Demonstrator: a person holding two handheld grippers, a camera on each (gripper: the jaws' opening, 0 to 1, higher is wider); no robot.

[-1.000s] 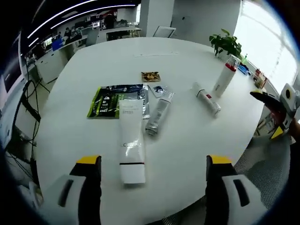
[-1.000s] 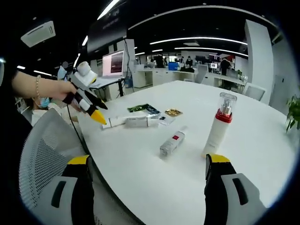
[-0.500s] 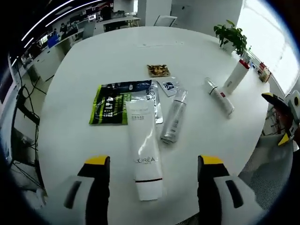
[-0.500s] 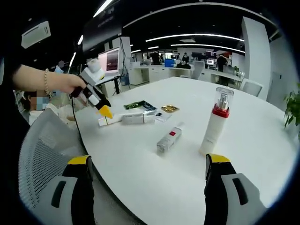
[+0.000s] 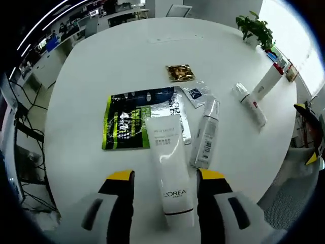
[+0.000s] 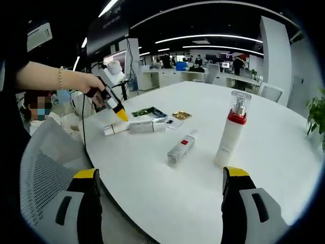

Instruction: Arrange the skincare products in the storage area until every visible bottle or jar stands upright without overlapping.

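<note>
My left gripper (image 5: pixel 165 179) fingers straddle the flat L'Oreal tube (image 5: pixel 170 168), open, beside the silver tube (image 5: pixel 205 141); green sachet (image 5: pixel 125 127) behind. Right gripper (image 6: pixel 159 175) wide open, empty; pump bottle (image 6: pixel 231 130) upright, desk (image 6: pixel 284 152) roomy.

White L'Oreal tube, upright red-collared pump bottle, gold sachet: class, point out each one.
White L'Oreal tube (image 5: pixel 170 168), left gripper view, mid body above the logo.
Upright red-collared pump bottle (image 6: pixel 229 137), right gripper view, white body.
Gold sachet (image 5: pixel 180 72), left gripper view, centre.

the left tongs (image 5: pixel 165 179) point forward and down with their yellow-tipped jaws set apart, nothing gripped between them. the right tongs (image 6: pixel 158 175) are level, jaws spread wide. a bare hand (image 6: pixel 90 83) with a bracelet grips the left tongs.
</note>
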